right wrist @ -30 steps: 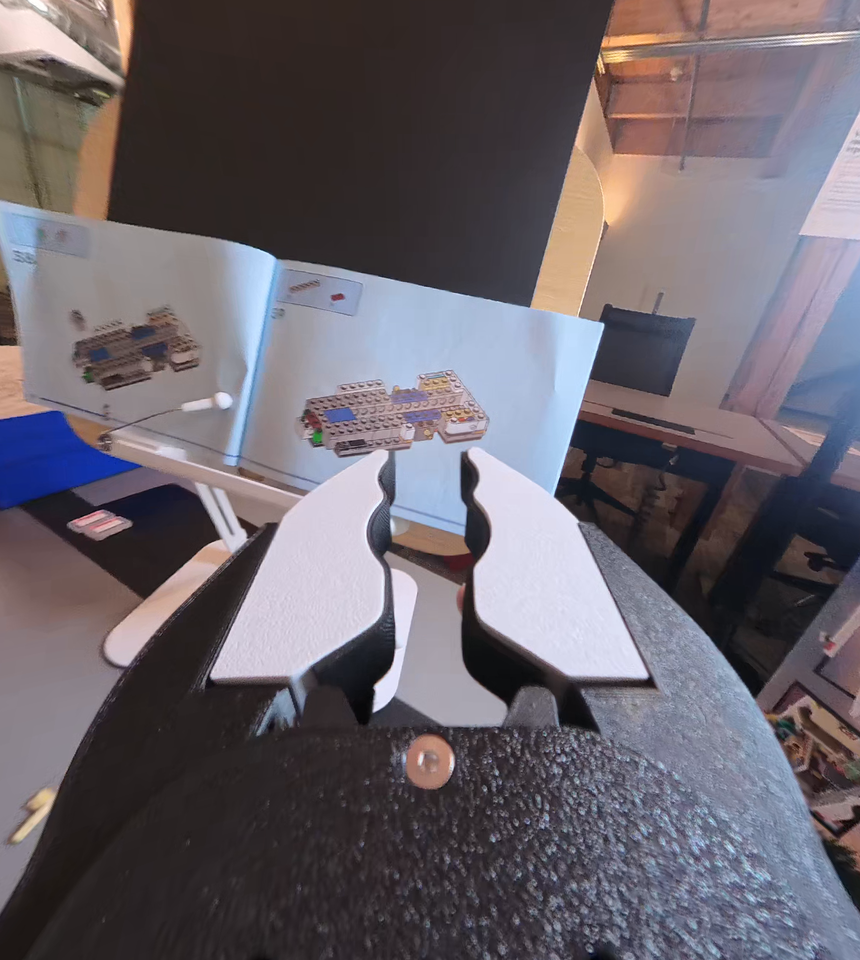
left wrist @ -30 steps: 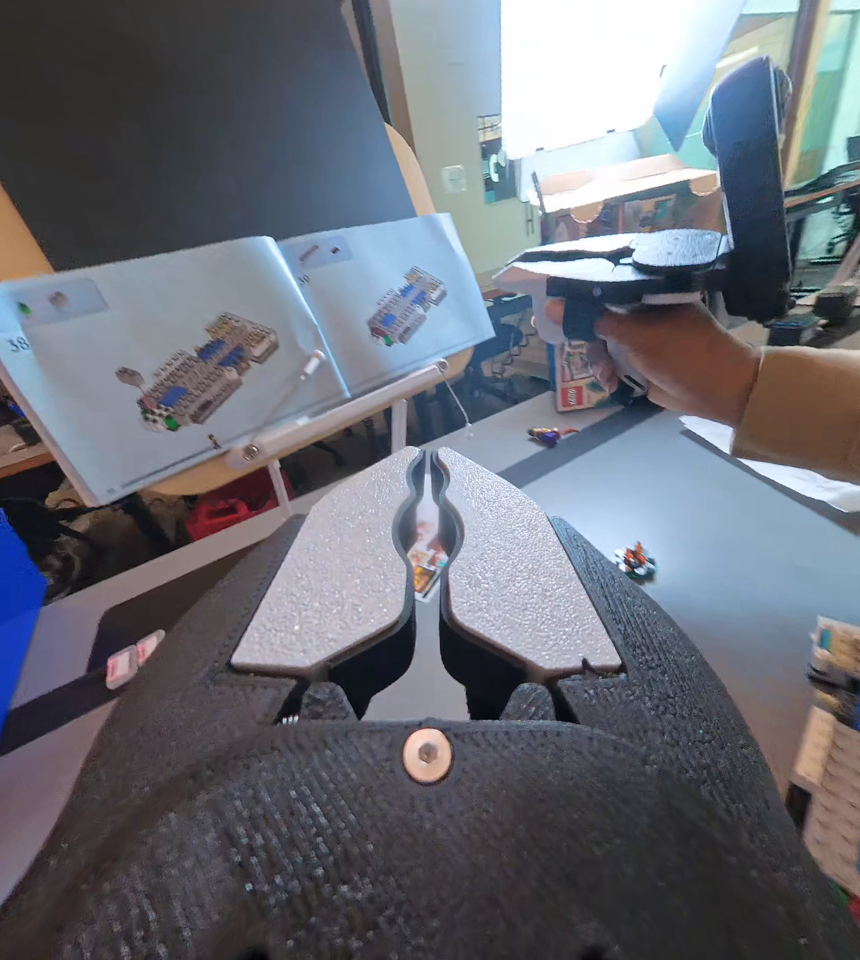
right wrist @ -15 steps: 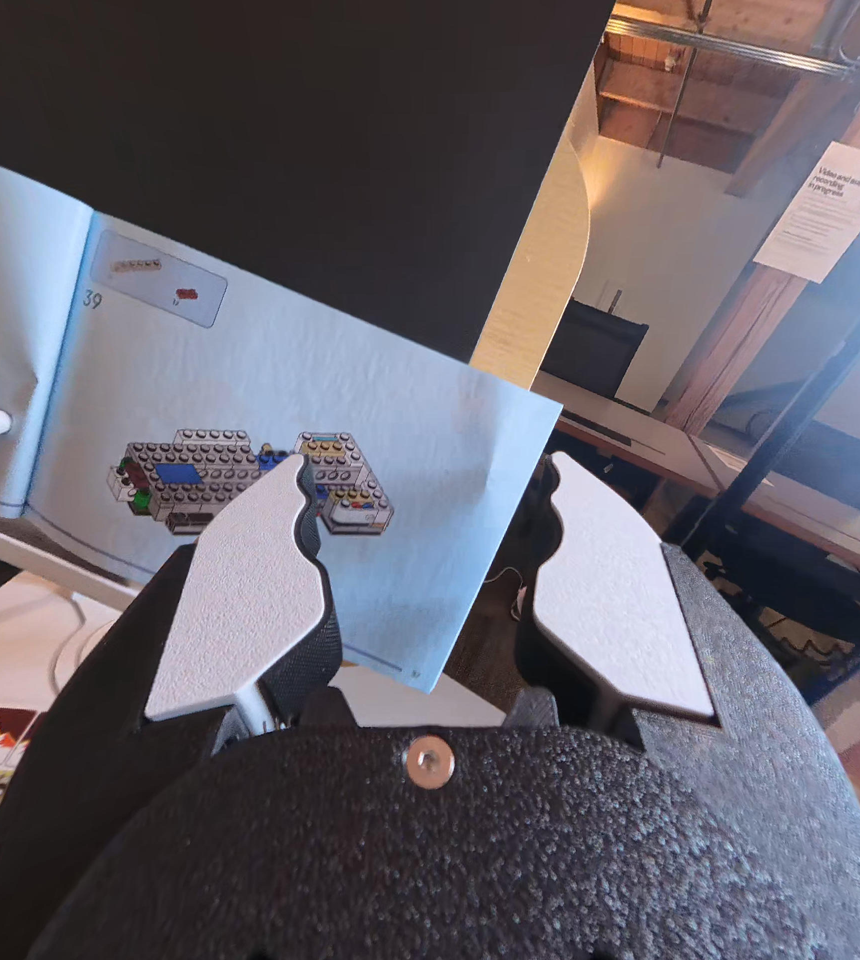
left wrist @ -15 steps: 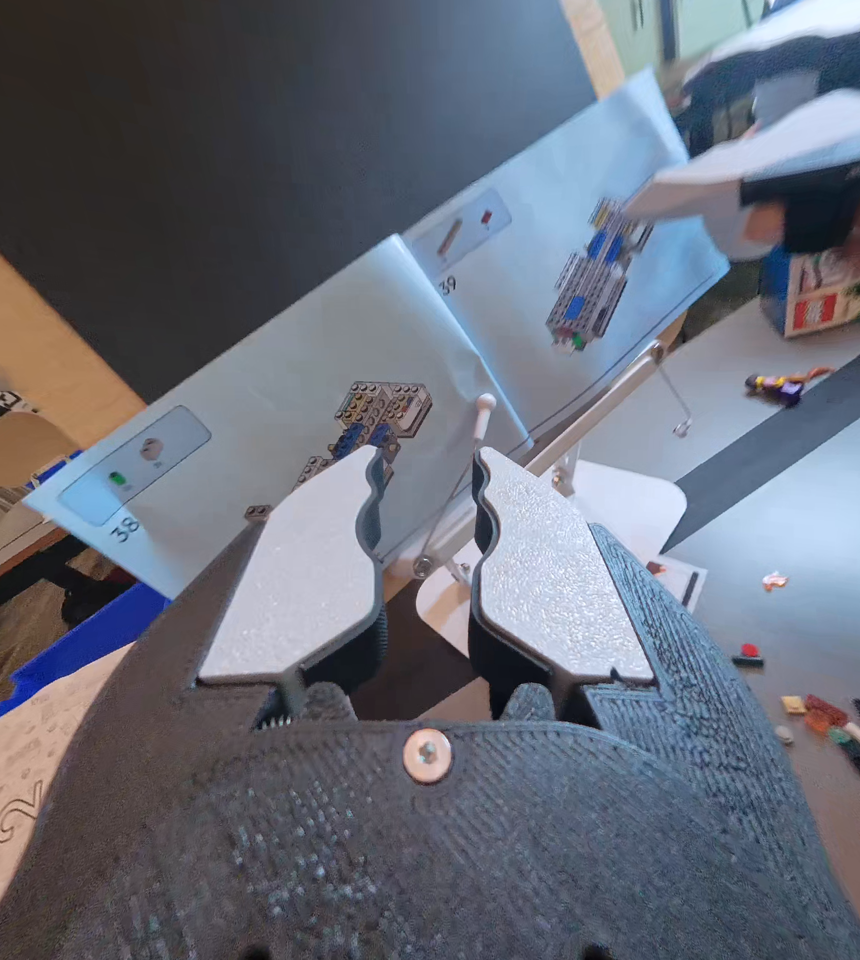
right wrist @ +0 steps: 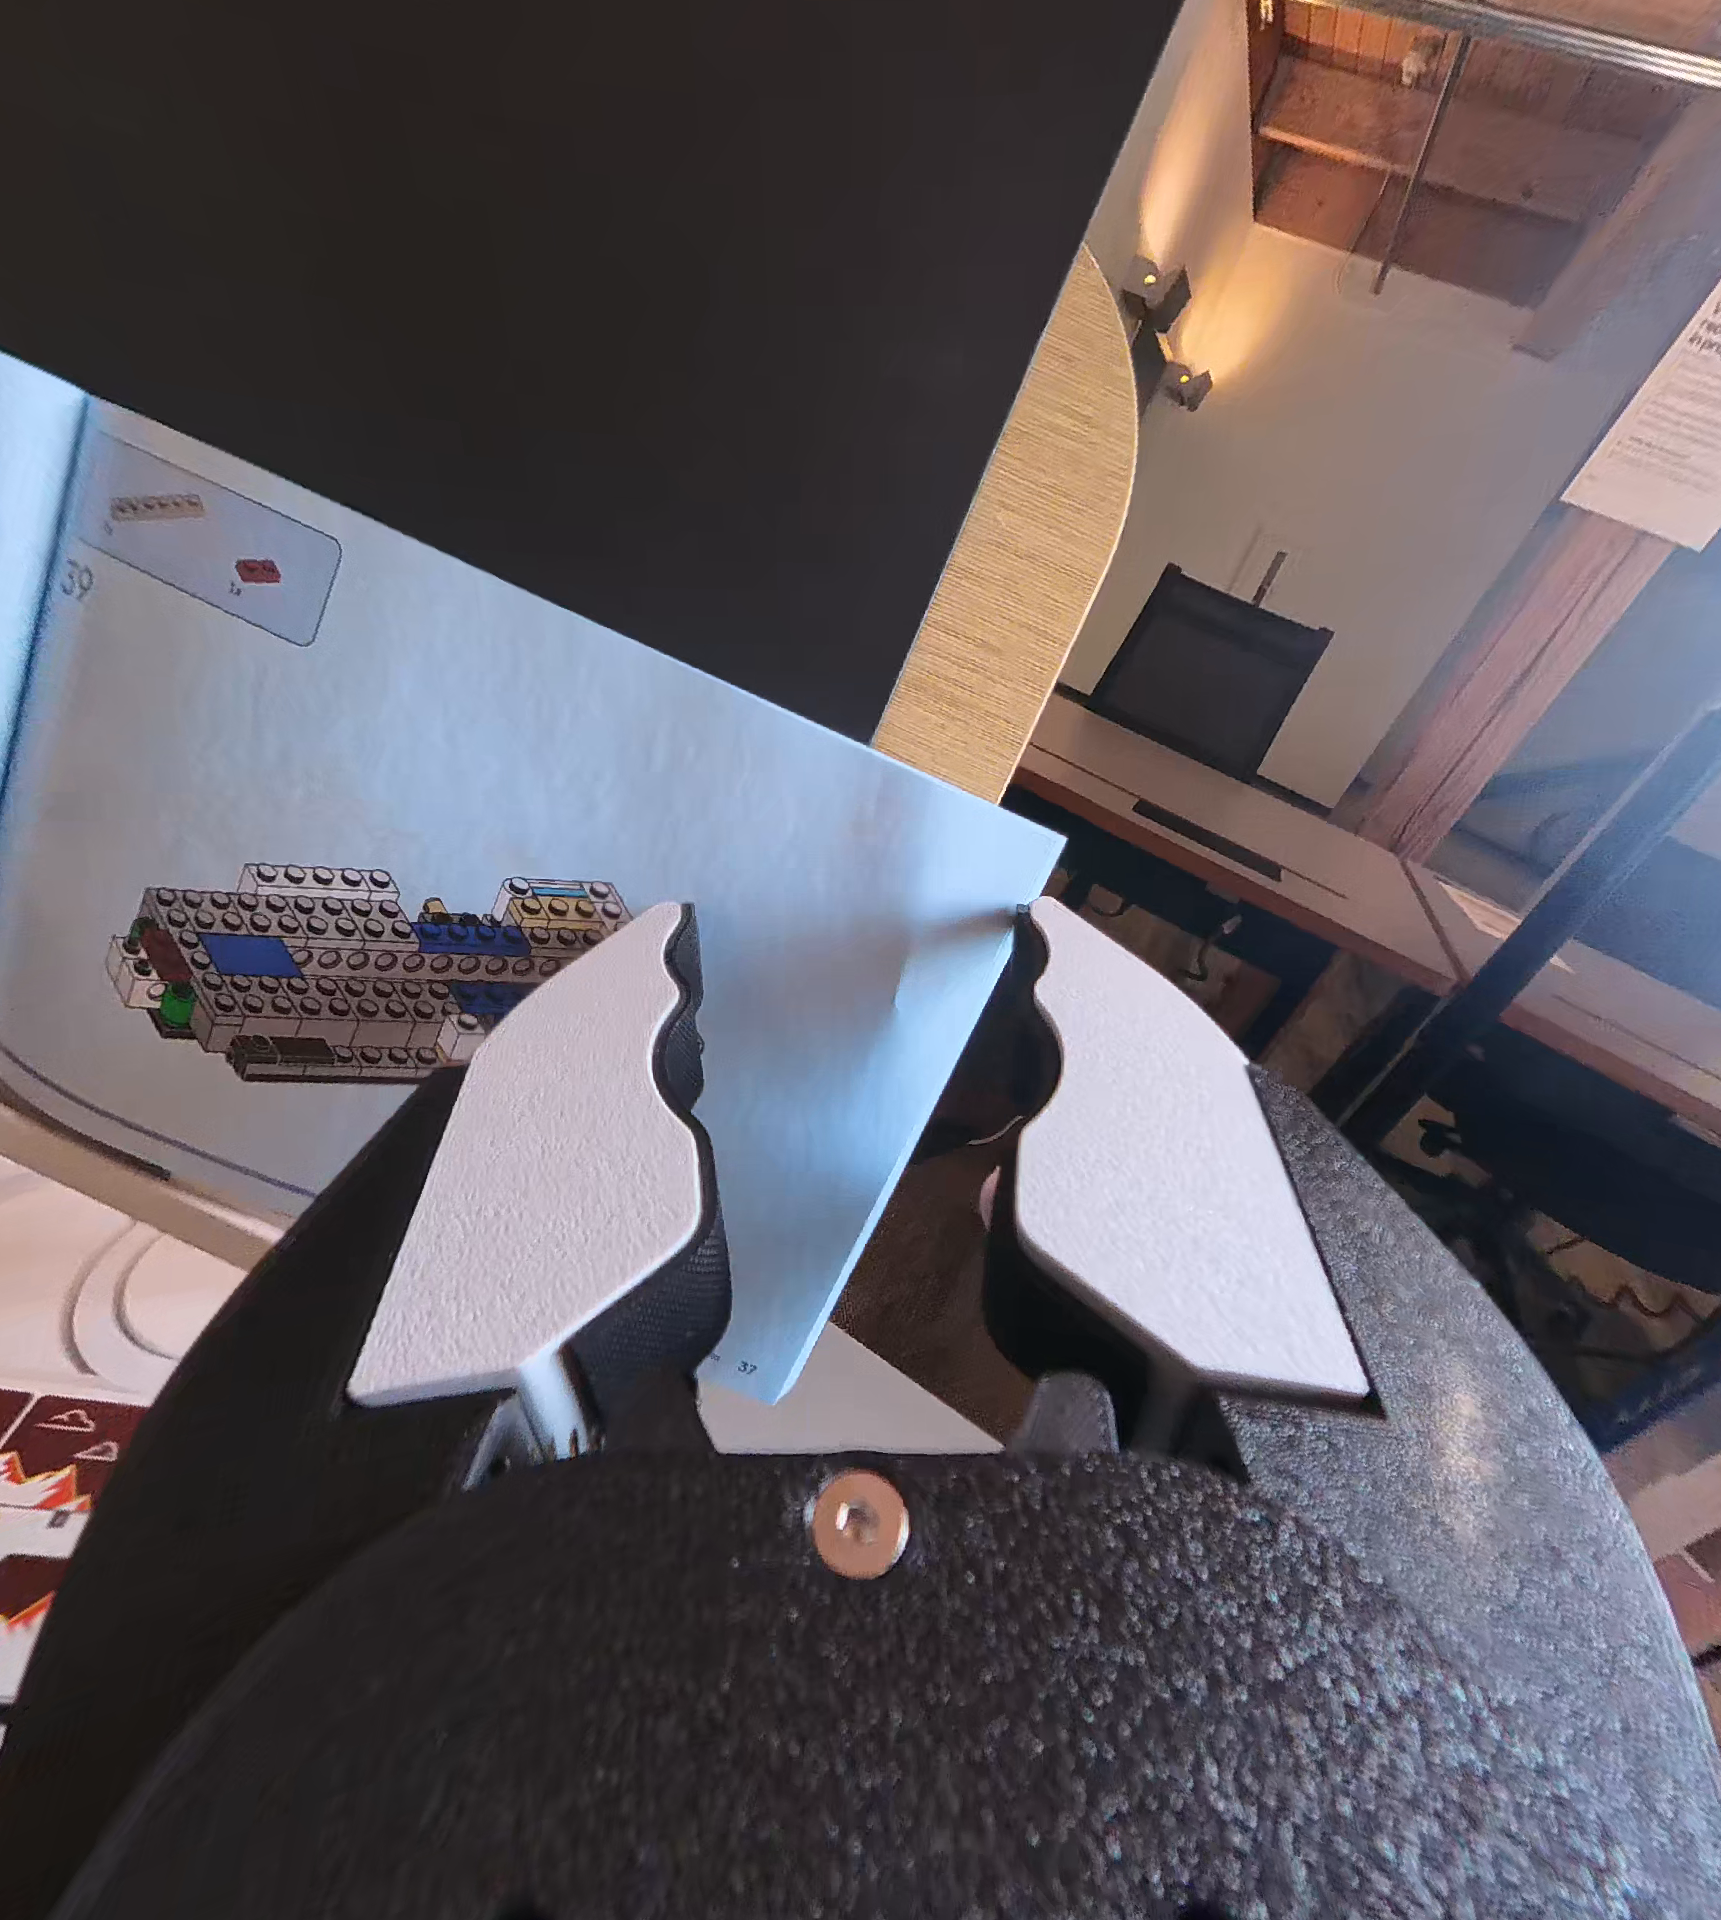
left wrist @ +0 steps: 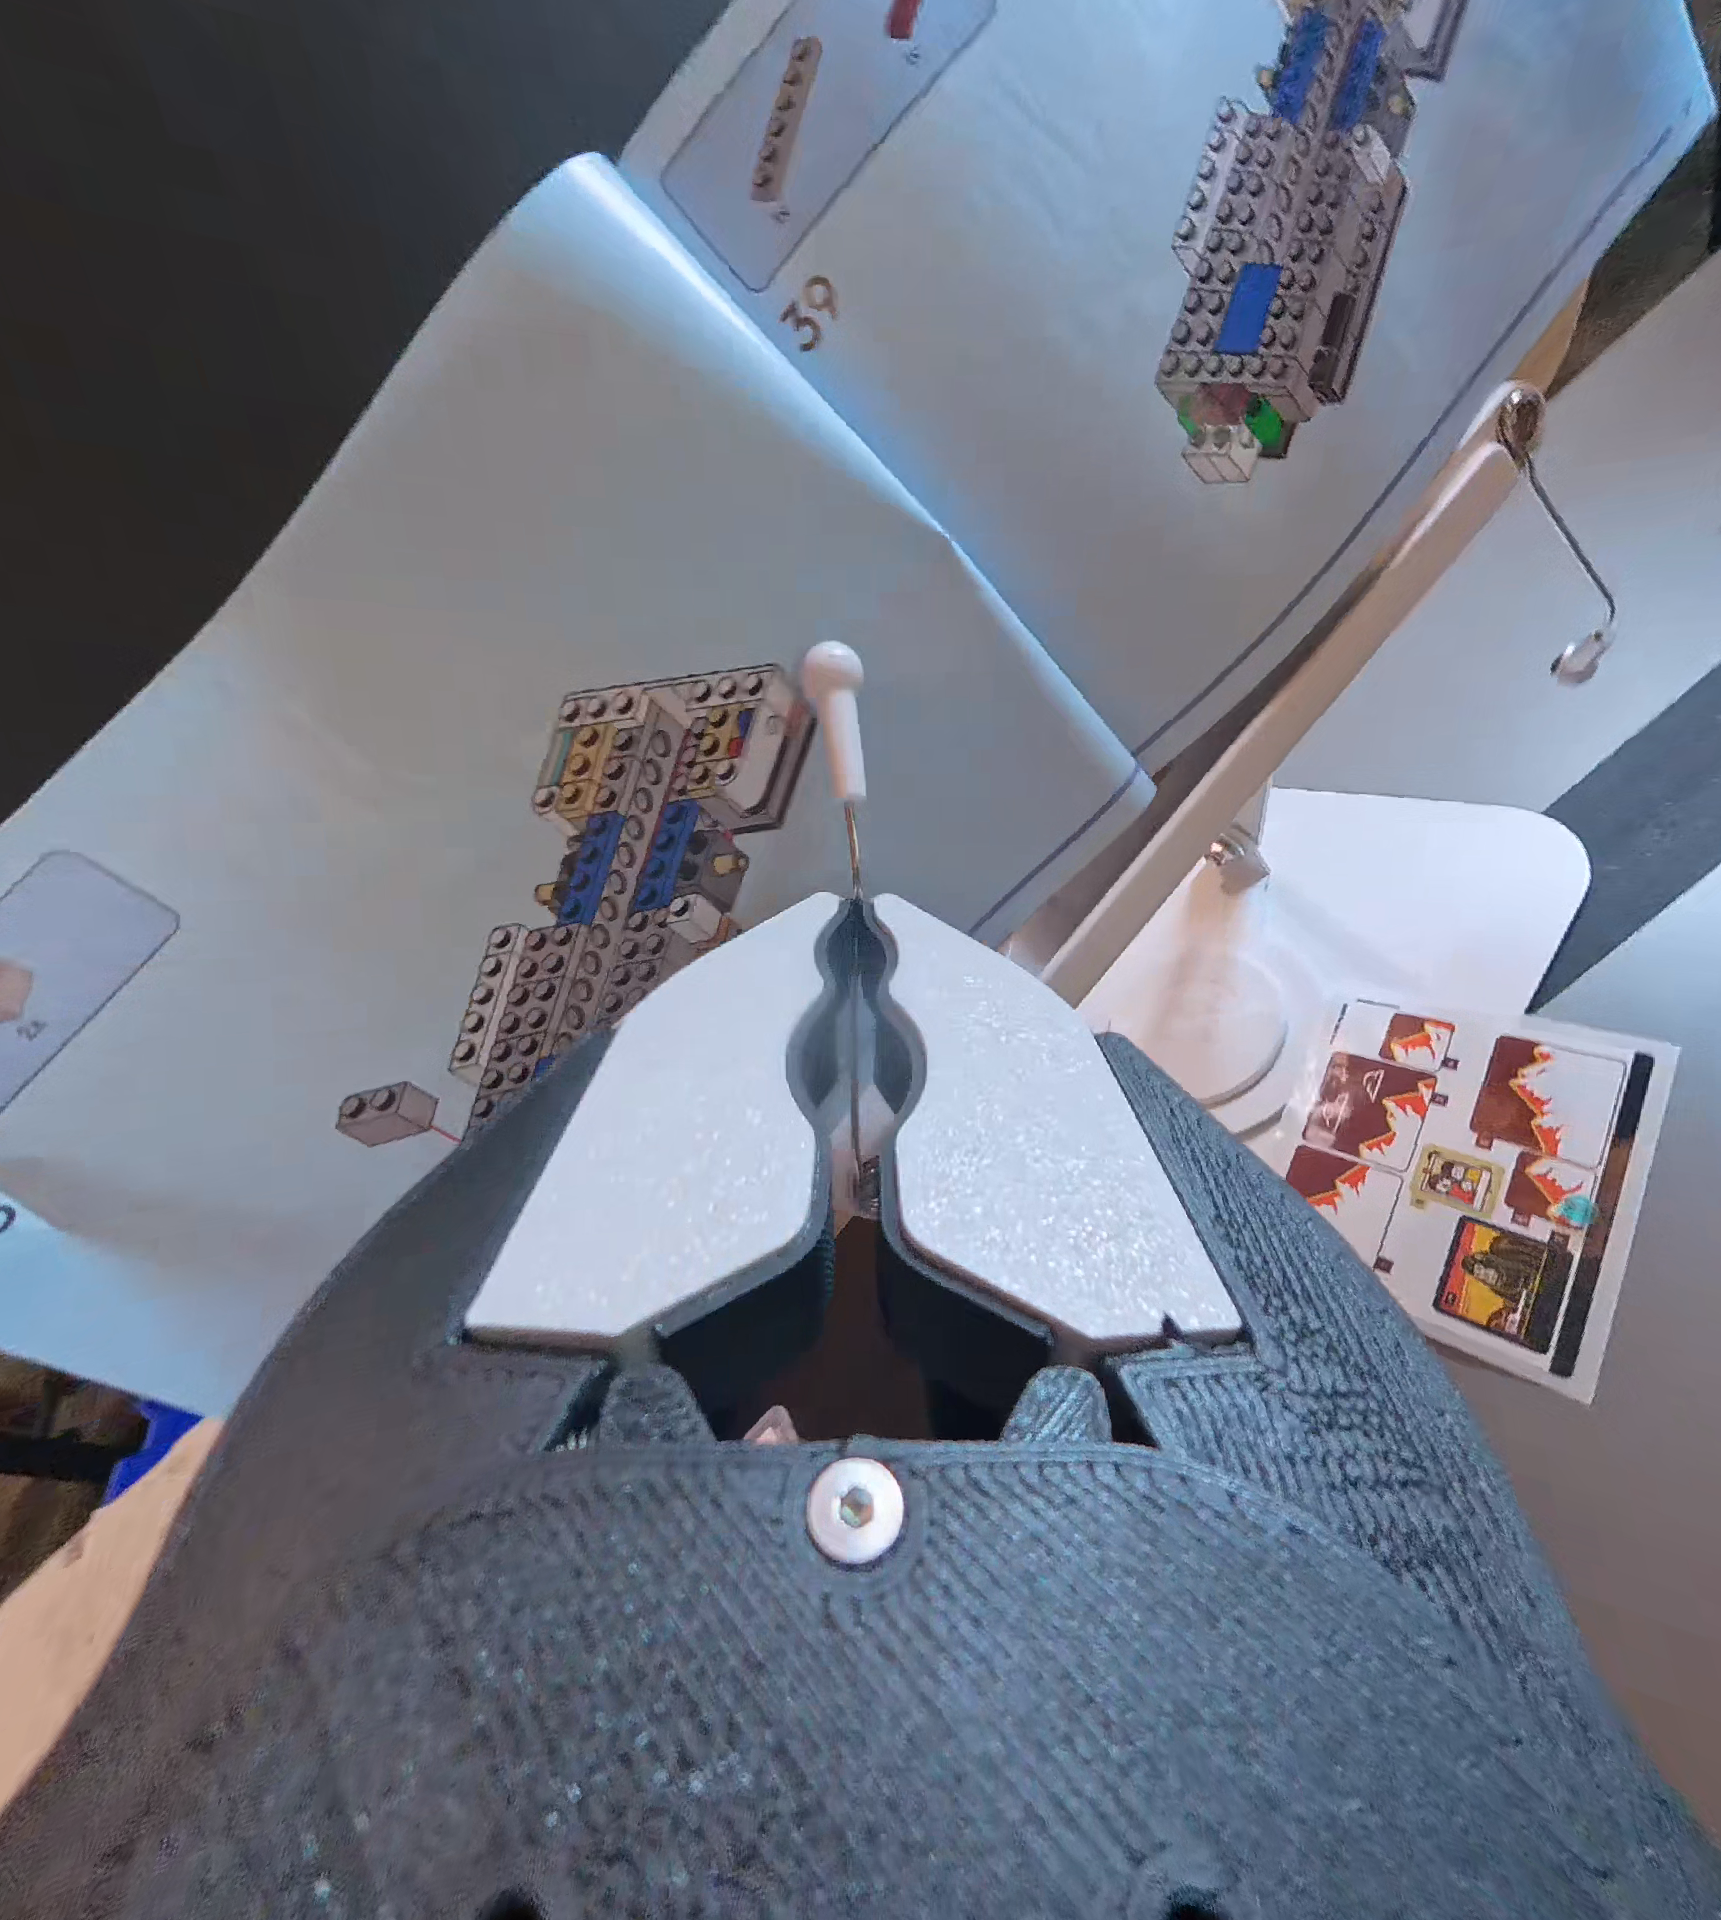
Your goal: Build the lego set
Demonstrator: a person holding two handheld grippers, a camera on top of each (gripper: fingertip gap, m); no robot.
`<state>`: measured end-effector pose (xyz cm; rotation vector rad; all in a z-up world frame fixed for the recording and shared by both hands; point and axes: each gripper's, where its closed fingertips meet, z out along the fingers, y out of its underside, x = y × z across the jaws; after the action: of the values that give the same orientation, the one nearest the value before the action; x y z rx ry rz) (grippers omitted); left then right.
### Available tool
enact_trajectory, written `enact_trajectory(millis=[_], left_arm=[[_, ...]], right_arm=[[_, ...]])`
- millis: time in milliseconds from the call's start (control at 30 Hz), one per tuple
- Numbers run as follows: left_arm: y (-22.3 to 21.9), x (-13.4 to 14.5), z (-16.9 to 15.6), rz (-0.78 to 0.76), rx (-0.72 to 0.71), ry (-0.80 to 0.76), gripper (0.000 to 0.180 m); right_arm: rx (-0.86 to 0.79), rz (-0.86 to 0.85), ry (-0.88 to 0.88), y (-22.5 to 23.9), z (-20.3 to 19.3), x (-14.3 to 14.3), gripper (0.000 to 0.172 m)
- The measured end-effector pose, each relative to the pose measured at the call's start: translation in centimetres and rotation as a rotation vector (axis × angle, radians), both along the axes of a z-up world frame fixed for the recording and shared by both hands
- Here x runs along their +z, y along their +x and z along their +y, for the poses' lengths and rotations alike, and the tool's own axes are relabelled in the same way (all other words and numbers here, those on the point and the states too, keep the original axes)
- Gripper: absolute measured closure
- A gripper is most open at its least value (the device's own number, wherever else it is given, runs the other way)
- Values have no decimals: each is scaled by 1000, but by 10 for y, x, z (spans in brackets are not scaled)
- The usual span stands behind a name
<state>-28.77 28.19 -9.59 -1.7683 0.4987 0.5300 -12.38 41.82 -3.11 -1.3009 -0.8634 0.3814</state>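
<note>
- Left hand-held gripper (left wrist: 856, 914): fingers together, clamped on the thin wire of the page-holder arm (left wrist: 835, 717). Wire's long axis runs straight ahead from the tips, white cap beyond them, lying over the left page of the instruction booklet (left wrist: 544, 540).
- Sticker sheet (left wrist: 1479, 1174) lies on the desk (left wrist: 1666, 831), right of that gripper.
- Right hand-held gripper (right wrist: 856, 914): fingers apart, straddling the free right edge of the booklet's right page (right wrist: 814, 1091); right fingertip (right wrist: 1027, 920) at the edge, no clamp.
- No containers visible.
</note>
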Motion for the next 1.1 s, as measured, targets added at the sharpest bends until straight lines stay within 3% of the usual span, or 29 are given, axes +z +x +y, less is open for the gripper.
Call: enact_trajectory(millis=[200,333,467,533,567,667,800,867,1100], left_arm=[[-15,9,-6,-257,20,87,179],[-28,12,-13,-381,45,140,177],[-40,9,-22,-462,75,163,174],[-45,7,-26,-490,81,168,173],[-47,5,-28,-499,82,169,172],[-50,2,-30,-520,82,172,172],[-50,0,-33,-608,88,196,171],[-48,-1,-35,-633,83,210,172],[-50,-6,-44,-643,101,188,166]], right_arm=[[17,-34,24,-6,-4,-2,112],[22,-33,19,-9,-7,-2,128],[41,-62,-7,-10,-9,-9,156],[41,-74,-10,-10,-10,-9,159],[36,-74,0,-9,-10,-7,157],[-1,-51,45,-4,-6,6,122],[-5,-83,12,-10,0,0,119],[6,-104,-2,-13,-2,-5,136],[76,-142,-26,-18,-21,-16,165]])
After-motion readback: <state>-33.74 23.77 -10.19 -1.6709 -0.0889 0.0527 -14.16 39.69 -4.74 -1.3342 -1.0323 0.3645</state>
